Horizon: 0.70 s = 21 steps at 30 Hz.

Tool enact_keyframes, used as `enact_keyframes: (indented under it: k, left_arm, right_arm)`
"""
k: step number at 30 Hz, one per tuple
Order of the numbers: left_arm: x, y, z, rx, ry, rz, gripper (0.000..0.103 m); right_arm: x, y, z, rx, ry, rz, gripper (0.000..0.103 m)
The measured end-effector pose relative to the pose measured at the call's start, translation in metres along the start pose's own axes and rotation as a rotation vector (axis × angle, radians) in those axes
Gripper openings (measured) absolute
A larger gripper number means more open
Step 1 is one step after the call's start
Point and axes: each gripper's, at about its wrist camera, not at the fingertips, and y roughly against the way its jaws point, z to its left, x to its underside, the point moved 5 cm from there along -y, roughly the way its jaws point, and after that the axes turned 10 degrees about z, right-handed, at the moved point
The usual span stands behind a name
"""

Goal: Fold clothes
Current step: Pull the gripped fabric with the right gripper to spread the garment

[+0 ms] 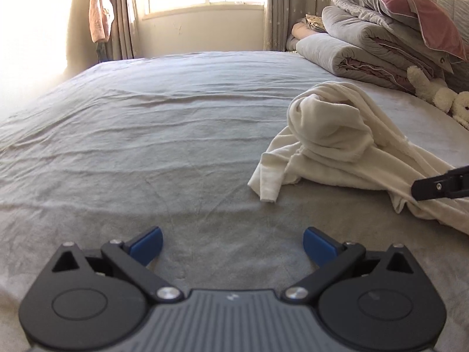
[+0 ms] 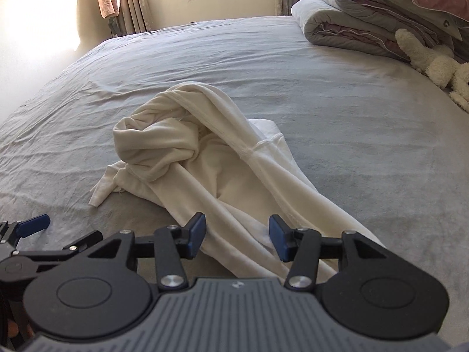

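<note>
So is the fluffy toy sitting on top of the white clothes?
No, the plush toy lies apart from the white garment, beside the folded quilts.

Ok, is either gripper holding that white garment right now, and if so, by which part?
Nothing is held. The left gripper is open over bare sheet; the right gripper is open, straddling the white garment's near end, not clamped.

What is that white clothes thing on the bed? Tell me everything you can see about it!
The white garment is cream-coloured and looks soft, like fleece or thick cotton. It lies crumpled and unfolded on the grey bed sheet, with a bunched, rolled lump on top, a stitched seam, and one loose strip trailing out to the side. A long part stretches toward the right gripper, whose open jaws sit either side of the cloth. The left gripper is open and apart from it.
</note>
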Motion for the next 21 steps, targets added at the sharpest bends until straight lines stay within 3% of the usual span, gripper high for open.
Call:
enact_keyframes:
  k: [3, 5, 6, 7, 9, 17, 21]
  left_arm:
    - [0.001, 0.000, -0.002, -0.010, -0.006, -0.005, 0.103]
    - [0.002, 0.001, -0.003, -0.017, -0.009, -0.008, 0.103]
    - [0.003, 0.001, -0.004, -0.020, -0.011, -0.010, 0.103]
    - [0.003, 0.001, -0.004, -0.024, -0.013, -0.012, 0.103]
    - [0.004, 0.001, -0.005, -0.027, -0.015, -0.014, 0.103]
    - [0.005, 0.000, -0.002, -0.002, 0.008, -0.006, 0.103]
    - [0.006, 0.000, -0.004, -0.002, 0.007, -0.007, 0.103]
  right_arm:
    - [0.001, -0.007, 0.006, 0.008, 0.030, -0.005, 0.052]
    - [0.002, -0.010, 0.011, 0.010, 0.068, -0.013, 0.047]
    - [0.003, -0.011, 0.012, 0.009, 0.083, -0.013, 0.026]
    - [0.005, -0.011, 0.013, 0.009, 0.094, -0.011, 0.016]
    - [0.007, -0.010, 0.013, 0.003, 0.110, -0.004, 0.011]
    - [0.023, 0.018, 0.013, -0.188, 0.100, 0.109, 0.010]
    - [0.041, 0.035, 0.011, -0.234, 0.142, 0.160, 0.010]
